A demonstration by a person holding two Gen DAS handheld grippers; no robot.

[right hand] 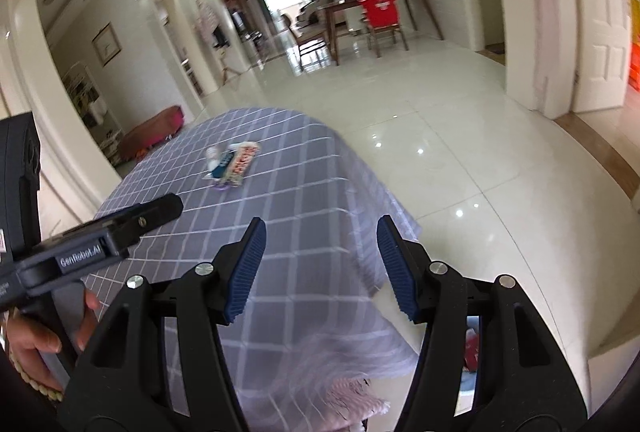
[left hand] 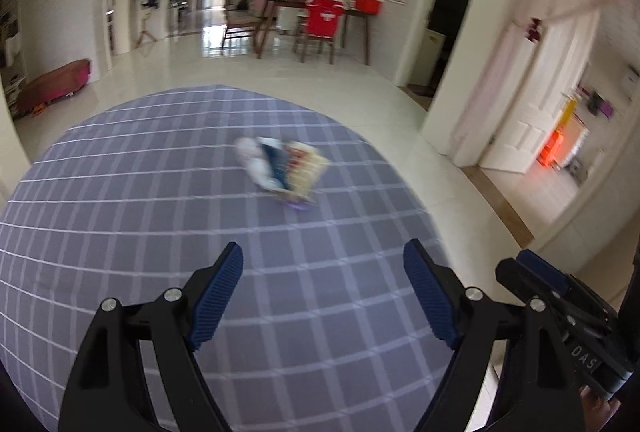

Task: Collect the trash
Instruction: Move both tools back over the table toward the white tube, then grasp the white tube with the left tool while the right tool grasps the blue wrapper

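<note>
Both empty and agape – left tool (left hand: 322, 298), right tool (right hand: 320, 268). Trash pile (left hand: 280, 168) mid-surface (left hand: 120, 232), well ahead. Best approached low, straddling one wrapper – no scattering.

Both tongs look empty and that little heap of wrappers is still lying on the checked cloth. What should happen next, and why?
Probably bring the left tongs forward and down toward the pile of wrappers. They stand open with nothing between them, and the pile lies straight ahead on the checked tablecloth, well short of contact. The right tongs sit off toward the table's edge, further from it.
</note>
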